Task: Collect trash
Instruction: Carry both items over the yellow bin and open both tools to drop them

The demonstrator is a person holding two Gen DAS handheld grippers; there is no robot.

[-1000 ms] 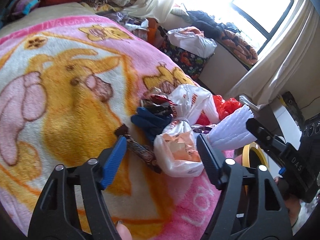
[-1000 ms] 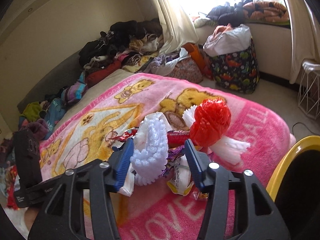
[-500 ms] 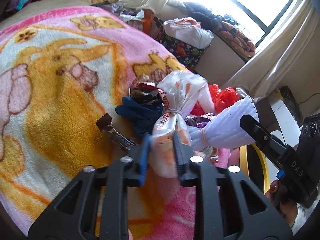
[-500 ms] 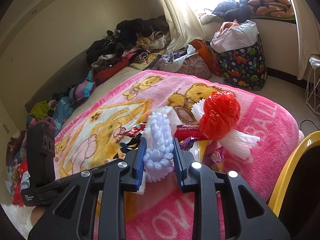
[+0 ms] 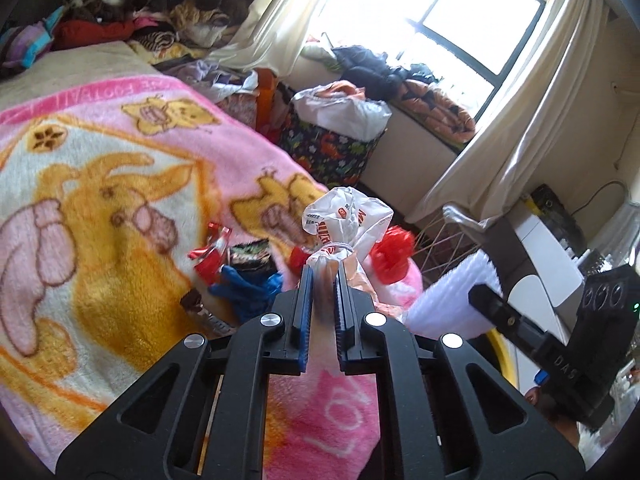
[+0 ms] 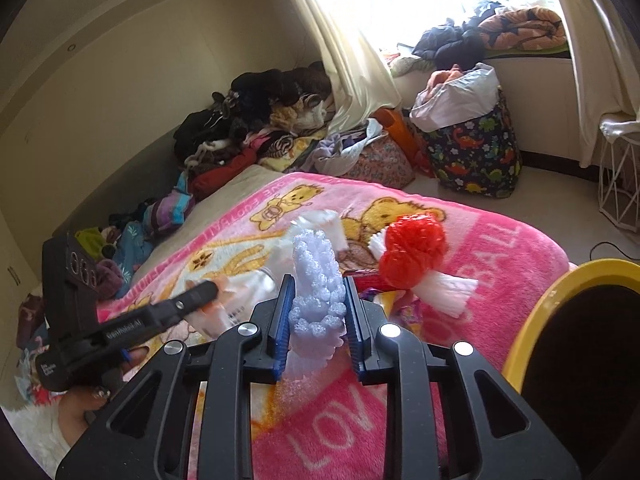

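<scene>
Left gripper (image 5: 323,280): jaws clamped on knotted plastic bag (image 5: 344,232) above the blanket (image 5: 100,200). Right gripper (image 6: 318,300): clamped on white foam netting (image 6: 316,276). Carry both level to the yellow bin (image 6: 532,308), probably the receptacle.

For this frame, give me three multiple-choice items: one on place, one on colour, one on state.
1. Where is the bin's rim? A lower right of the right view, B on the windowsill, C under the clothes.
2. What colour is the net ball? A green, B red, C black.
3. What is the left gripper doing? A open above the blanket, B shut on the tied bag, C shut on nothing.
Answers: 1 A, the yellow rim sits beside the blanket. 2 B, it shows plainly red. 3 B, its jaws pinch the bag below the knot.
</scene>
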